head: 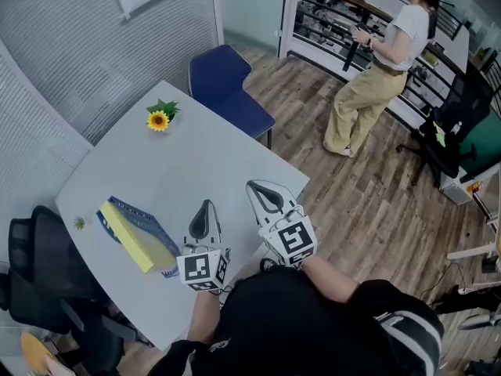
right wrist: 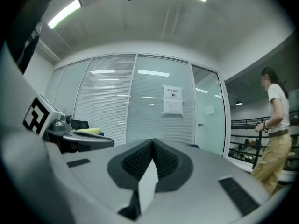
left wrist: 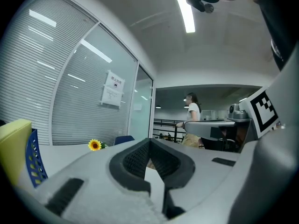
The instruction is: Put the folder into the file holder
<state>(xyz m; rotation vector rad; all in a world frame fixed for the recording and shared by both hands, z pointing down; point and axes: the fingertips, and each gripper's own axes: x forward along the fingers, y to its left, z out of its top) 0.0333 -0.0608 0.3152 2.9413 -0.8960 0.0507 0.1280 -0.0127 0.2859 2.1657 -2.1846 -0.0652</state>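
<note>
The jaws of the two grippers are pressing shut on nothing, with the left gripper (head: pixel 205 210) and the right gripper (head: pixel 262 194) hovering side by side over the near edge of the one table (head: pixel 196 155). One yellow folder (head: pixel 135 240) is sitting in one blue file holder (head: pixel 147 219) at the table's left, apart from both grippers. One sunflower (head: pixel 159 119) is lying near the far edge.
</note>
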